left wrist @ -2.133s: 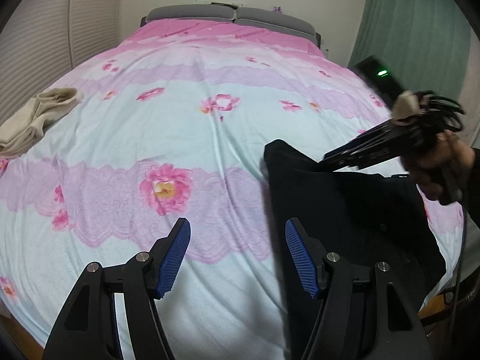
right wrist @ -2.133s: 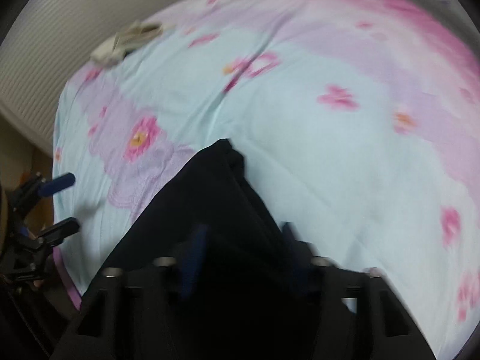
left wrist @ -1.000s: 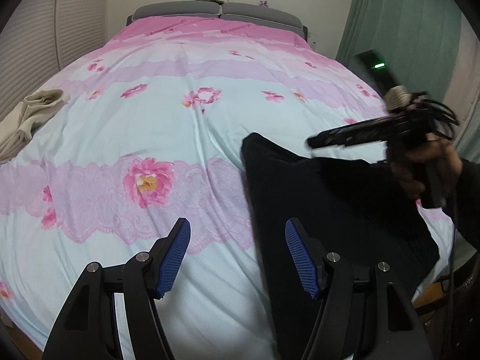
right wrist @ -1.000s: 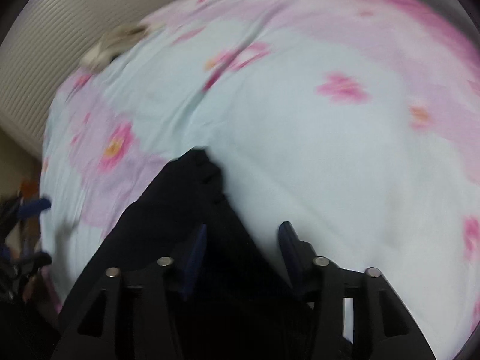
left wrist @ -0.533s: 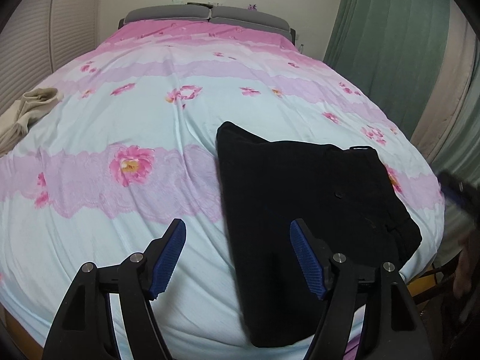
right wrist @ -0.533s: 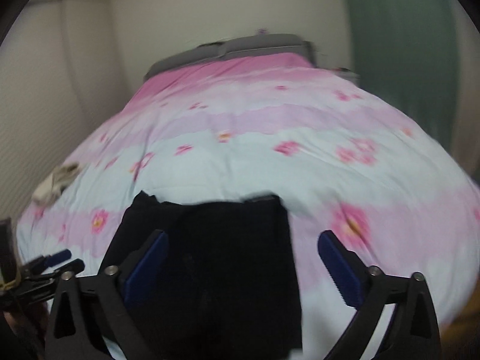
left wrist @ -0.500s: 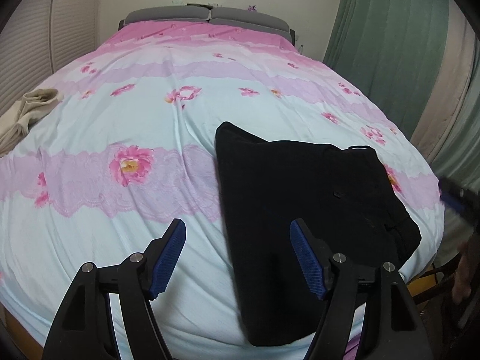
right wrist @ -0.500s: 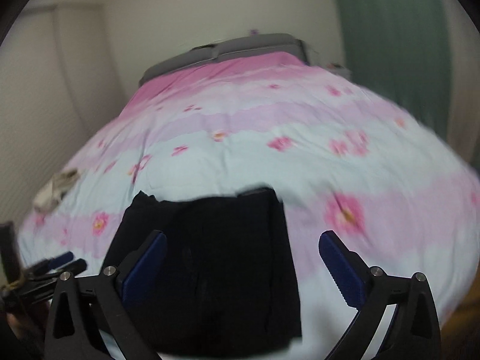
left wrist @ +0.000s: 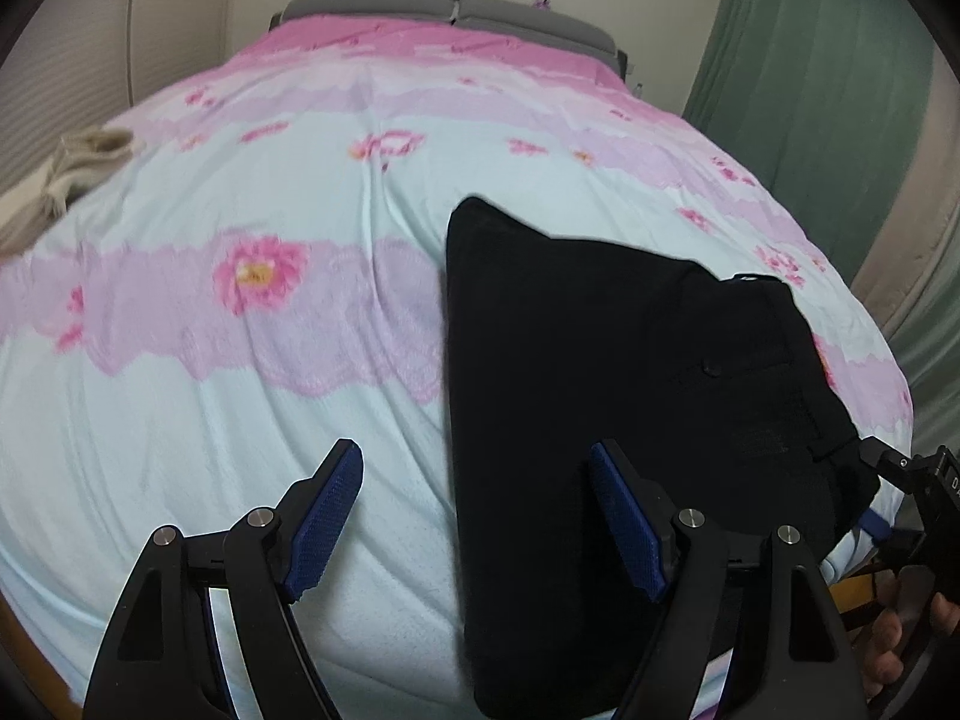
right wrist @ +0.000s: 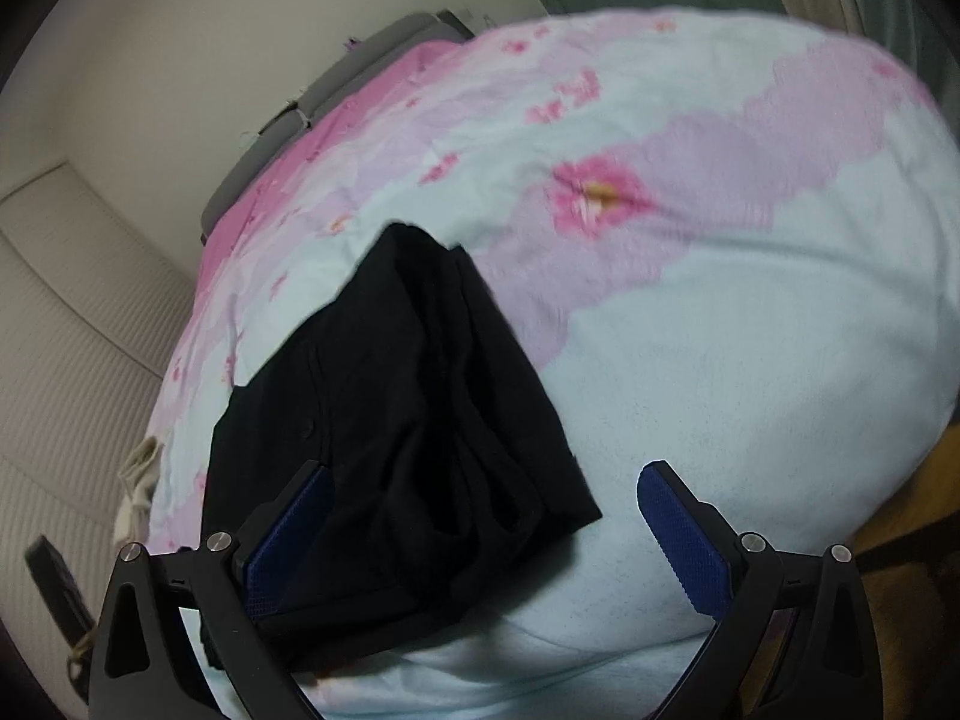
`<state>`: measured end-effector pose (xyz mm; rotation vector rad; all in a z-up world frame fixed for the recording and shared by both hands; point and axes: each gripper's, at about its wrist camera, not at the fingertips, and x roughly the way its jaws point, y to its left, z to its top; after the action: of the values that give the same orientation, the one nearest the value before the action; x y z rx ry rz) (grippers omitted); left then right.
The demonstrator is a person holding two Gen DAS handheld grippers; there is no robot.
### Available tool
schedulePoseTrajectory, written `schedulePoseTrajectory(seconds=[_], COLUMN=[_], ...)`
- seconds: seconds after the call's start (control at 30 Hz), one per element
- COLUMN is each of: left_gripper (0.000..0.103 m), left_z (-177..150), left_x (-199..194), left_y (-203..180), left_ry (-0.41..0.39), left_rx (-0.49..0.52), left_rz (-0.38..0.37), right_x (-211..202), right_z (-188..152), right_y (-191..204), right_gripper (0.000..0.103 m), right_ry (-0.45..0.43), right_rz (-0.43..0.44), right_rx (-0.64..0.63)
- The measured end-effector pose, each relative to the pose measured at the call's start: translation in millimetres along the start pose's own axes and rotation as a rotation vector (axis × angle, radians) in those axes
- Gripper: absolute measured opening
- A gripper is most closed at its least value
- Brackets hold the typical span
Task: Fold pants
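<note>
Folded black pants (right wrist: 396,396) lie beneath spread right tool (right wrist: 480,531).

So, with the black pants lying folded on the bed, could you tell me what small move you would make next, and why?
Probably bring the left gripper down to pinch the near end of the black pants for another fold. Both sets of jaws stand open and hold nothing, the right gripper hovers over the other edge, and the pants lie in a long strip on the bedspread.

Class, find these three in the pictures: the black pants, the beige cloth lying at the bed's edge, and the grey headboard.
black pants (left wrist: 600,348), left wrist view, middle of the folded fabric.
beige cloth (left wrist: 66,171), left wrist view, centre of the bundle.
grey headboard (left wrist: 450,9), left wrist view, top edge near its middle seam.
</note>
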<state>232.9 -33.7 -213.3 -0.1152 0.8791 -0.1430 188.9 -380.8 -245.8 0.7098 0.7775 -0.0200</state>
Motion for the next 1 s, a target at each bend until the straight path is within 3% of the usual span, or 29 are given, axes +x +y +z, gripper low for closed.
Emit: schedulePoseTrajectory(seconds=[0.17, 0.47, 0.6, 0.67, 0.8, 0.83, 1.0], left_gripper=[0.078, 0.079, 0.079, 0.079, 0.072, 0.068, 0.049], left_z=[-8.3, -16.6, -18.1, -18.0, -20.2, -20.7, -19.1], left_x=[12.4, 33.2, 39.7, 40.2, 40.3, 40.1, 33.2], left_y=[-1.8, -6.9, -13.3, -13.3, -13.6, -14.0, -19.3], left_ry=[0.008, 0.034, 0.035, 0.039, 0.034, 0.031, 0.016], left_rx=[0.014, -0.033, -0.039, -0.056, -0.077, -0.081, -0.079], left_rz=[-0.029, -0.125, -0.130, -0.136, -0.146, -0.145, -0.107], right_x=[16.7, 36.3, 46.0, 50.6, 56.8, 58.5, 59.3], right_z=[-0.1, 3.0, 4.4, 4.2, 6.6, 7.1, 6.7], right_y=[-8.5, 5.0, 7.5, 8.2, 6.2, 4.9, 3.8], right_gripper=[0.103, 0.103, 0.102, 0.097, 0.073, 0.065, 0.049], right_ry=[0.036, 0.050, 0.055, 0.059, 0.066, 0.070, 0.076], right_rz=[0.040, 0.089, 0.105, 0.115, 0.112, 0.105, 0.119], right_rx=[0.044, 0.003, -0.010, -0.015, -0.003, -0.002, -0.015])
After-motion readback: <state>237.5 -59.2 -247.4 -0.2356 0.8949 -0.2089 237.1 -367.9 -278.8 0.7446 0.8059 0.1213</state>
